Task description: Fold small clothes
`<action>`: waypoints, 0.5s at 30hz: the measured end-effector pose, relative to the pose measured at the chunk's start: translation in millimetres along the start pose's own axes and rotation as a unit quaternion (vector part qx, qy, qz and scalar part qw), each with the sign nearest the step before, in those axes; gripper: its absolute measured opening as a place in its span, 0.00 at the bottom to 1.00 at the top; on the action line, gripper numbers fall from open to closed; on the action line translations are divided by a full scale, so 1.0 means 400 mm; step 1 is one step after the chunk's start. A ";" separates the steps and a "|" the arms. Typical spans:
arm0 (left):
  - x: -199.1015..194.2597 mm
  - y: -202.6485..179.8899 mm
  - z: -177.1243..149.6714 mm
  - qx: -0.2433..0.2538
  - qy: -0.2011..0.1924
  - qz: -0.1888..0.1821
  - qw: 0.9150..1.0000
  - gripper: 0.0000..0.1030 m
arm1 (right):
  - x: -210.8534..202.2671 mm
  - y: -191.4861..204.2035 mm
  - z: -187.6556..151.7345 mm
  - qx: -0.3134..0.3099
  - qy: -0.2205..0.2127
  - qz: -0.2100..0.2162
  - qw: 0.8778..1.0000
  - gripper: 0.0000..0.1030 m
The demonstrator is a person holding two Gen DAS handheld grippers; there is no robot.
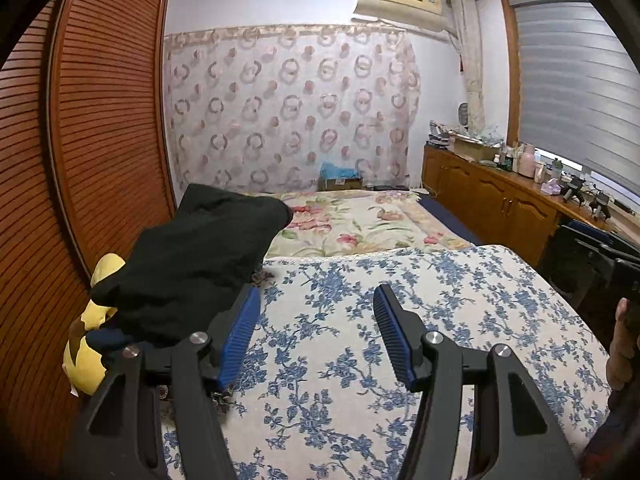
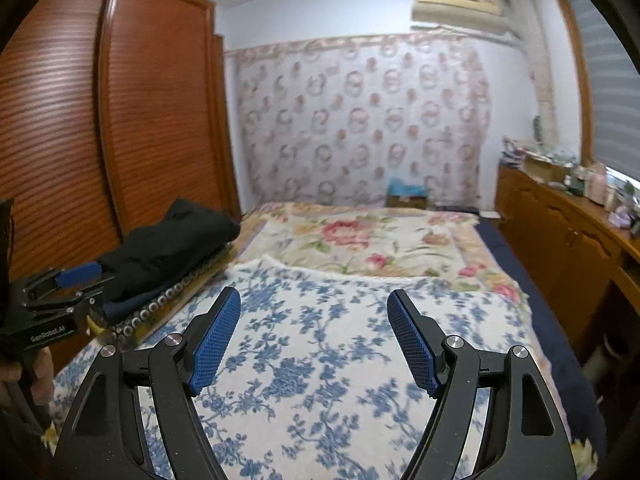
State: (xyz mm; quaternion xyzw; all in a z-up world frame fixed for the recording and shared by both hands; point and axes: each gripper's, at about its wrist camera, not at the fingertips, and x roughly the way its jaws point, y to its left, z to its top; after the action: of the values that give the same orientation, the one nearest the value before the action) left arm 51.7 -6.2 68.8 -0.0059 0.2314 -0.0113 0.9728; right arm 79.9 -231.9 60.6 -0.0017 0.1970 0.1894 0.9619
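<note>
Both claws, left [image 1: 316, 334] and right [image 2: 314, 338], are seen spread and empty over the bed [image 2: 320, 360], where black clothes [image 2: 168, 240] are stacked, folded, at its left edge.

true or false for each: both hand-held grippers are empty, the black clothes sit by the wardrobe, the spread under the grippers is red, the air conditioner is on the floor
1. Both the left hand-held gripper and the right hand-held gripper are empty. True.
2. The black clothes sit on the wardrobe side of the bed. True.
3. The spread under the grippers is red. False: it is white with blue flowers.
4. The air conditioner is on the floor. False: it is mounted high on the wall.
</note>
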 end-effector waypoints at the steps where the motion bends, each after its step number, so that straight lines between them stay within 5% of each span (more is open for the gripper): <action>1: -0.007 -0.004 0.002 0.000 -0.004 0.001 1.000 0.57 | -0.017 -0.007 -0.003 0.004 -0.004 -0.004 1.000 0.76; 15: -0.043 -0.024 0.015 0.001 -0.016 -0.003 1.000 0.57 | -0.100 -0.030 -0.024 0.016 -0.020 -0.032 0.999 0.76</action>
State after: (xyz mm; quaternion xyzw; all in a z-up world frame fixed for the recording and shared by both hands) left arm 38.8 -15.5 82.2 -0.0063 0.2154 -0.0147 0.9764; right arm 46.5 -258.4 66.2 0.0112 0.1804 0.1550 0.9712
